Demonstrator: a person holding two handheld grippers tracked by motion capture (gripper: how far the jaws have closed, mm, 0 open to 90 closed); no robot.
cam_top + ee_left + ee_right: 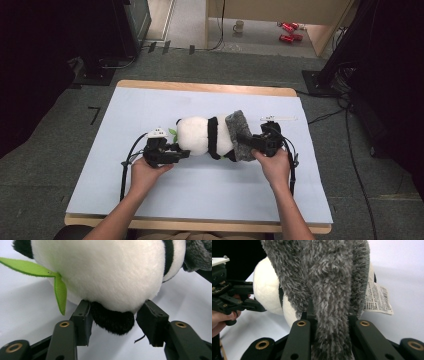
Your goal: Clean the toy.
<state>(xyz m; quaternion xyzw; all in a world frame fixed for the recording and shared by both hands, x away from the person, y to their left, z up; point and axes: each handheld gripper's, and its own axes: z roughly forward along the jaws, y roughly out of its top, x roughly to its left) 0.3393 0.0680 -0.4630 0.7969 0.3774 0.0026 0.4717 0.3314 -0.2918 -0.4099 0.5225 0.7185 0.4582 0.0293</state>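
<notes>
A black-and-white panda plush (200, 135) lies on its side in the middle of the pale blue mat (150, 105). A grey fuzzy cloth (239, 135) wraps its right end. My left gripper (182, 151) is at the plush's left end. In the left gripper view its jaws (116, 312) stand open on either side of a black ear (112, 322), with a gap at the right pad. A green felt leaf (60, 292) hangs beside the ear. My right gripper (328, 317) is shut on a fold of the grey cloth (324, 277). A printed tag (377, 298) hangs behind the cloth.
A thin white strip (278, 118) lies on the mat behind the right gripper. The table's wooden edge (200, 87) borders the mat. On the floor beyond stand a mug (239, 26) and red objects (287, 31). Cables trail at the right.
</notes>
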